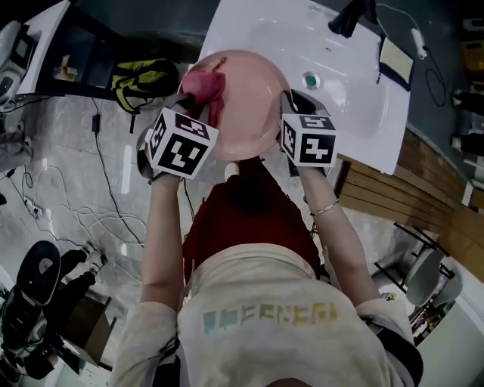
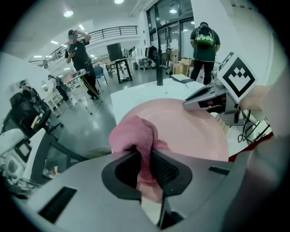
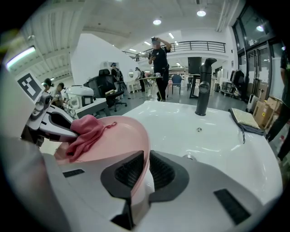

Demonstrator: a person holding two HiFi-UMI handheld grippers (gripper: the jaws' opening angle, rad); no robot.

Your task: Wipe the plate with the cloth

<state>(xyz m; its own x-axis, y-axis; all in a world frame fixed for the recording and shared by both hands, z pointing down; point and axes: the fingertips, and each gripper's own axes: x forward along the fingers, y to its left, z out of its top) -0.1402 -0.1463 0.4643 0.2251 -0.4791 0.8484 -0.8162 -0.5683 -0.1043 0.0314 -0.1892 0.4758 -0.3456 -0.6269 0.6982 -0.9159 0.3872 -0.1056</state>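
My right gripper (image 3: 144, 174) clamps the plate (image 1: 246, 98) rim, left gripper (image 2: 145, 170) pinches the cloth (image 2: 136, 136) at mid-frame; best sweep firmly, plate braced.

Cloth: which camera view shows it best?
The left gripper view: the cloth fills the centre, pinched by the left gripper. The right gripper view shows it smaller, on the plate; the head view, partly hidden.

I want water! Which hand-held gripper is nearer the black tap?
Right. The right hand-held gripper clamps the round pink plate's rim nearer the black tap; the left hand-held gripper holds the pink cloth farther off.
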